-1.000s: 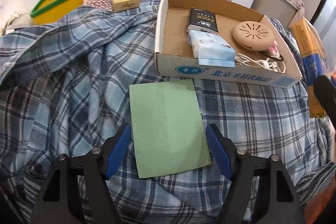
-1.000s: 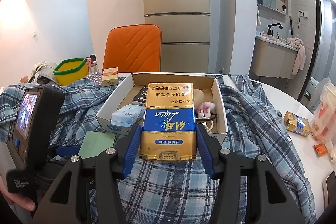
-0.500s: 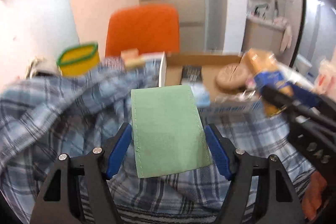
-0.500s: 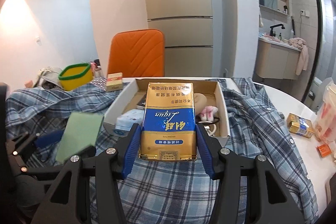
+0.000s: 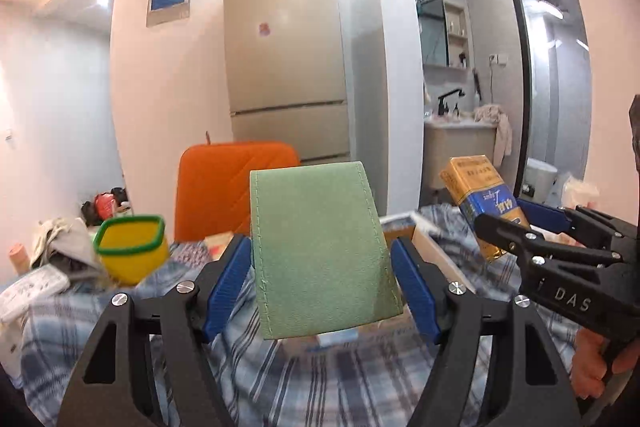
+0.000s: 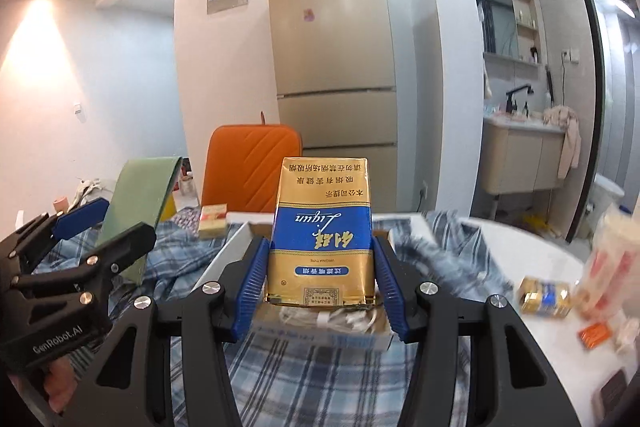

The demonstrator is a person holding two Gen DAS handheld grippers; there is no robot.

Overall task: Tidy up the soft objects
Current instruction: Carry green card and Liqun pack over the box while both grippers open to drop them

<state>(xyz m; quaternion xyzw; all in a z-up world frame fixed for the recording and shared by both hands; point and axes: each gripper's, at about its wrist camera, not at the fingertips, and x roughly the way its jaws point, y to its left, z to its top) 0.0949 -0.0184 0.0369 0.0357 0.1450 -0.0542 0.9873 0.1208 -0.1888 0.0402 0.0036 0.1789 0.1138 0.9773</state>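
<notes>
Only our right view shows the white bench [image 6: 500, 247] and its scattered packets. Left tongs [image 5: 320, 273] grip a flat green pouch [image 5: 320, 251]; right tongs [image 6: 322, 277] grip a gold-blue carton [image 6: 322, 231], both aloft above the plaid shirt [image 6: 320, 367].

Green pouch [image 5: 320, 251]; gold-blue pack [image 6: 322, 235]; blue plaid shirt [image 6: 320, 367]; orange chair [image 5: 224, 187].

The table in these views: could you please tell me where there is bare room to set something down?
The clearest bare patch is the white tabletop right of the plaid shirt, behind the small gold pack. The shirt's near fold, before the cardboard box, is open but soft. The box itself is crowded, as are the far left around the yellow tub and the right edge.
</notes>
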